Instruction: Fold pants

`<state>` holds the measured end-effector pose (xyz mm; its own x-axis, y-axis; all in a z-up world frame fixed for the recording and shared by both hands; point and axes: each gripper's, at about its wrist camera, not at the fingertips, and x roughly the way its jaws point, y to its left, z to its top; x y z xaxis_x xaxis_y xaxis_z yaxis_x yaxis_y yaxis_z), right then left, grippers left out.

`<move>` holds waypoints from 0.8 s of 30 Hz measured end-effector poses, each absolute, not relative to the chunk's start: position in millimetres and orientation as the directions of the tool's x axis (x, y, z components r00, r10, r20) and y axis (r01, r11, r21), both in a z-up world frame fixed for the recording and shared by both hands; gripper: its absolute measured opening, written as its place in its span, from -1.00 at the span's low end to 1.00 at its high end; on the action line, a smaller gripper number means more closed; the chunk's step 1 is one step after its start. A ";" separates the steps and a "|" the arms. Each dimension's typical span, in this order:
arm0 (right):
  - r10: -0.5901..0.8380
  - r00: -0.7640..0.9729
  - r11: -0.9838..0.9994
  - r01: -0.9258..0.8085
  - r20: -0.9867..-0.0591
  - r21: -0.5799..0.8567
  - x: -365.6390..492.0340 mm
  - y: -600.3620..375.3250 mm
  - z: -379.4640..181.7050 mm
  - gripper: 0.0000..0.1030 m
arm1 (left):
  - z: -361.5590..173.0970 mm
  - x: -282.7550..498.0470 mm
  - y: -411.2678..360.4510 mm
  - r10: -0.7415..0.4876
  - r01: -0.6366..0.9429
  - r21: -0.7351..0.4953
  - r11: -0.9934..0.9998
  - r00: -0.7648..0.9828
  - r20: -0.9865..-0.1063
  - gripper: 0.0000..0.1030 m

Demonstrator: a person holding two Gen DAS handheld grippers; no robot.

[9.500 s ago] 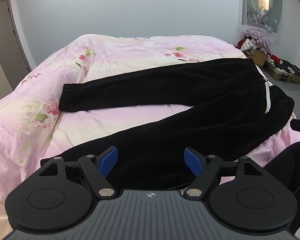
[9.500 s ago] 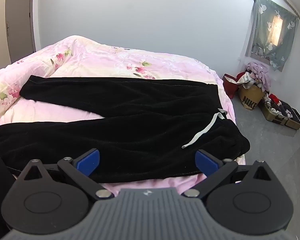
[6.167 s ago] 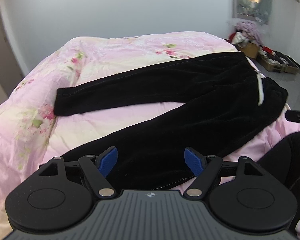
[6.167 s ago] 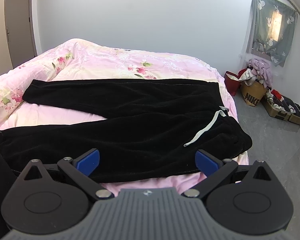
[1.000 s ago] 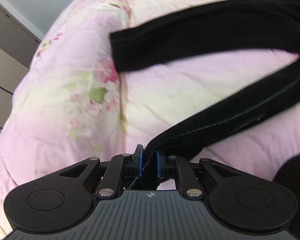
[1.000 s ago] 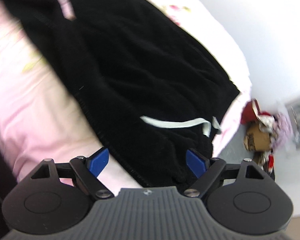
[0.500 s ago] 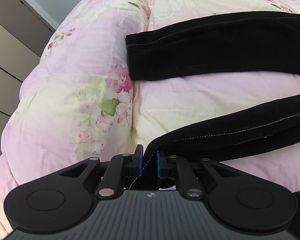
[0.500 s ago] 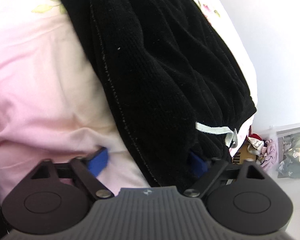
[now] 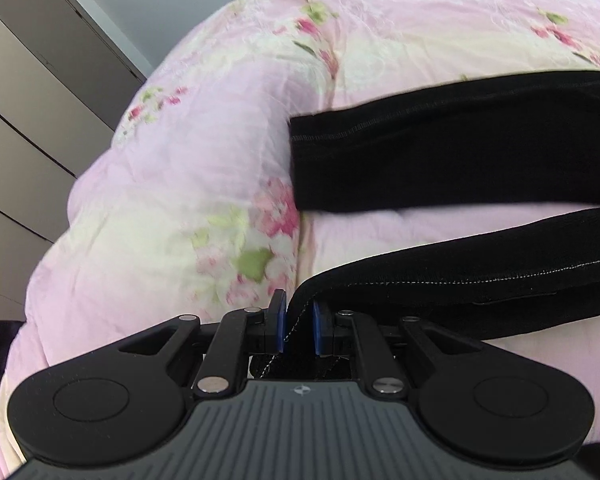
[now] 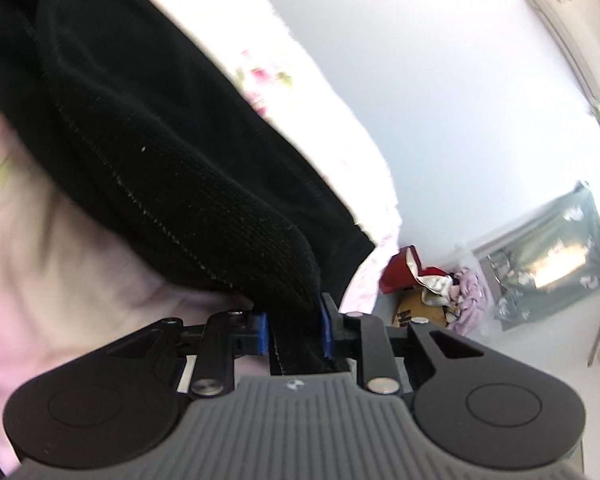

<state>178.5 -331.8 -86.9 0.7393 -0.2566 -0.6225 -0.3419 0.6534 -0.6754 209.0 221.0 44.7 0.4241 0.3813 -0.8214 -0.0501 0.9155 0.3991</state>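
Black pants lie on a pink floral bed. My left gripper [image 9: 299,322] is shut on the hem of the near pant leg [image 9: 480,276], which is lifted and stretches off to the right. The far pant leg [image 9: 440,164] lies flat on the quilt, its cuff end pointing left. My right gripper [image 10: 293,330] is shut on a thick bunch of the pants [image 10: 148,148] at the waist end, near the bed's edge. The drawstring is hidden.
The pink floral quilt [image 9: 204,168] covers the bed. Wardrobe doors [image 9: 24,92] stand to the left. Beyond the bed's right edge are a cardboard box [image 10: 420,312] with clothes, a red bag [image 10: 400,272] and a curtained window [image 10: 548,256].
My right gripper has closed on the waist end of the pants. My left gripper, still holding the near leg's hem, has moved toward the far leg's cuff.
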 end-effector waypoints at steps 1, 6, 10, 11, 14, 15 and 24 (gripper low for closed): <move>-0.263 0.735 0.667 -0.329 -0.625 -0.668 188.0 -331.1 -82.6 -0.63 | 47.0 215.6 220.1 0.389 -0.056 0.406 0.912 0.433 -0.813 -0.71; -0.291 0.720 0.717 -0.272 -0.630 -0.642 243.5 -326.3 -67.7 -0.63 | 50.1 259.2 217.8 0.408 -0.079 0.422 0.903 0.463 -0.787 -0.71; -0.317 0.702 0.712 -0.268 -0.638 -0.649 292.2 -322.6 -74.6 -0.63 | 37.8 302.5 218.1 0.417 -0.074 0.434 0.898 0.454 -0.787 -0.71; -0.322 0.698 0.712 -0.268 -0.640 -0.649 306.6 -323.7 -79.3 -0.63 | 32.7 314.1 218.5 0.419 -0.074 0.435 0.898 0.448 -0.789 -0.71; -0.333 0.683 0.716 -0.266 -0.650 -0.646 345.0 -320.8 -90.9 -0.63 | 16.2 346.0 216.8 0.435 -0.066 0.456 0.888 0.444 -0.783 -0.71; -0.340 0.673 0.716 -0.268 -0.657 -0.645 357.7 -320.4 -97.0 -0.63 | 9.5 357.0 215.8 0.440 -0.066 0.461 0.885 0.440 -0.783 -0.71; -0.372 0.548 0.722 -0.336 -0.749 -0.605 446.8 -325.9 -183.2 -0.63 | -54.8 434.3 214.4 0.481 -0.035 0.508 0.861 0.381 -0.790 -0.70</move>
